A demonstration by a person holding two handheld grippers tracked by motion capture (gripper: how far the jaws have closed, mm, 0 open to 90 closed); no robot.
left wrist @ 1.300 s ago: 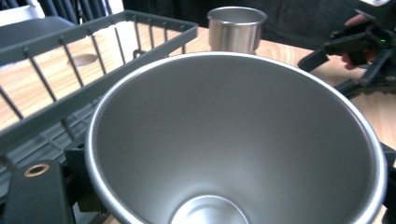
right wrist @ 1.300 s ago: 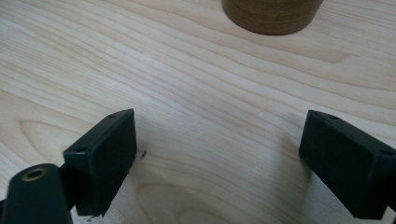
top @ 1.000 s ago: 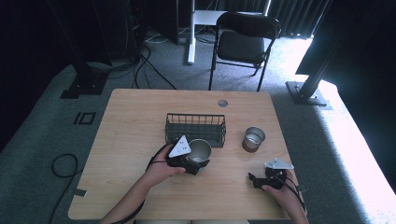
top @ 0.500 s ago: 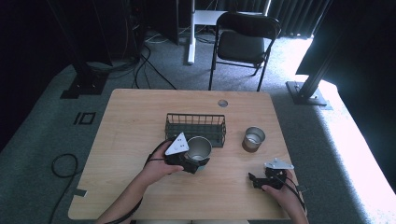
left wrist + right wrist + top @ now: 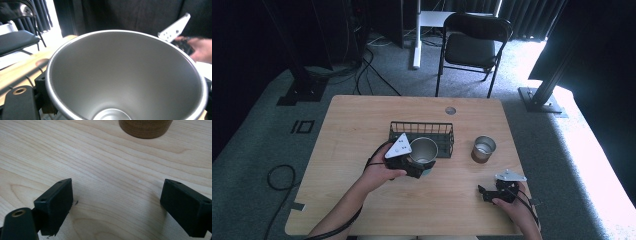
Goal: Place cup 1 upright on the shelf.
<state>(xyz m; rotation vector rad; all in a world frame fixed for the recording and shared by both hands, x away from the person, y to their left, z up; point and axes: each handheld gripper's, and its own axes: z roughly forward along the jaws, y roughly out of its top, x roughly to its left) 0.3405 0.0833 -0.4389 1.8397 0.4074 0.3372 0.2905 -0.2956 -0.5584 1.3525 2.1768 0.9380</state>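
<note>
Our left tongs (image 5: pixel 418 167) are clamped on a steel cup (image 5: pixel 424 150), gripping its wall so the mouth faces up and toward the camera that rides on them; in the left gripper view the cup's (image 5: pixel 125 80) bare inside takes up most of the frame, and nothing is in it. In the high view the cup sits at centre frame, held off the desk (image 5: pixel 352 150) just in front of the wire basket (image 5: pixel 422 130), its rim overlapping the basket's near edge. We judge that we hold it upright and close so it can go over that low wall and into the basket.

Our right tongs (image 5: pixel 490 193), at lower right of the high view, rest on the desk with jaws spread wide and nothing between them; the right gripper view shows bare wood there. They seem parked out of the way. A second cup (image 5: pixel 483 149) stands right of the basket, apart from it, likely next in turn.
</note>
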